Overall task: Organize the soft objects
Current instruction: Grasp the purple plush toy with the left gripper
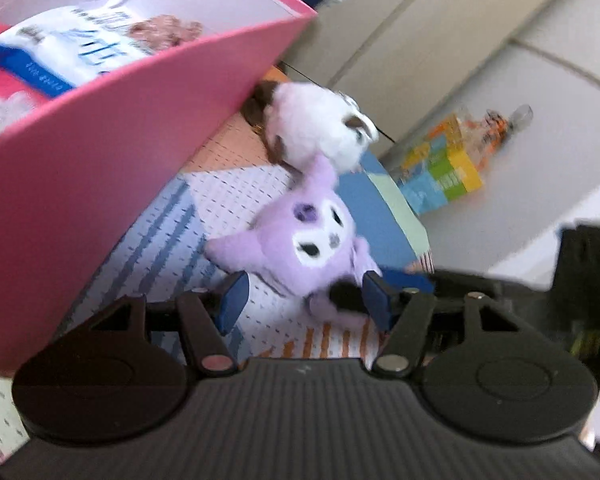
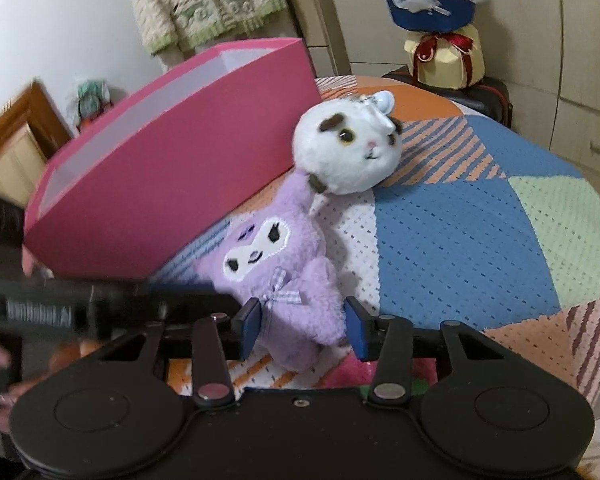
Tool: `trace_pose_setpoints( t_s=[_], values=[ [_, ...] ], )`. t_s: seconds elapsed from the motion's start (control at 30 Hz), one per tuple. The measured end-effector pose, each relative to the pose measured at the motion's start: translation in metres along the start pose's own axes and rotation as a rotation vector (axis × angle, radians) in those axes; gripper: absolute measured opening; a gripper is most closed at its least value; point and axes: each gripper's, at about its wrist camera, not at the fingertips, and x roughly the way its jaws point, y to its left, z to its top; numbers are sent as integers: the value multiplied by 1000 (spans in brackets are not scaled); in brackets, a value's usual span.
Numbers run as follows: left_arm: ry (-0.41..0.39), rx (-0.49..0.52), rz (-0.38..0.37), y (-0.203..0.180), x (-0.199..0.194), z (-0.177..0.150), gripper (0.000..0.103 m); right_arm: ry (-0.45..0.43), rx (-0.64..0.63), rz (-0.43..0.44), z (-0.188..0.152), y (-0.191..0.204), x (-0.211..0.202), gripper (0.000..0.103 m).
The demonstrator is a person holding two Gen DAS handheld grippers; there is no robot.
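A purple plush [image 1: 300,240] [image 2: 277,276] lies on the patchwork mat beside the pink box [image 1: 111,152] [image 2: 171,168]. A round white plush with brown patches [image 1: 320,124] [image 2: 350,148] rests against its ear. My left gripper [image 1: 304,300] is open, its blue pads either side of the purple plush's lower body. My right gripper [image 2: 304,326] is open too, its pads [image 2: 251,326] flanking the plush's body without squeezing it. The left gripper's body shows at the left of the right wrist view [image 2: 59,304].
The pink box holds a white and blue packet [image 1: 67,52] and other soft items. A colourful carton [image 1: 440,176] lies on the floor past the mat's edge. A wrapped bouquet [image 2: 440,24] stands at the back. The mat [image 2: 460,240] is bare to the right.
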Motion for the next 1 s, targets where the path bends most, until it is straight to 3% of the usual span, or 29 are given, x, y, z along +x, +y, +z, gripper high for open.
trace_pose_setpoints(
  t_s=[0.1, 0.3, 0.5, 0.57, 1.0],
  values=[
    [-13, -39, 4, -1, 3, 2, 63, 25, -91, -31, -3, 19, 4, 50],
    [-41, 24, 54, -14, 16, 3, 61, 22, -163, -159, -8, 50, 12, 53],
    [-62, 98, 58, -16, 15, -3, 60, -61, -30, -224, -21, 69, 8, 46],
    [-44, 126, 50, -17, 13, -3, 54, -80, 6, -256, -27, 77, 7, 45],
    [17, 350, 23, -28, -30, -15, 52, -176, 186, -269, -56, 119, -21, 45]
  ],
)
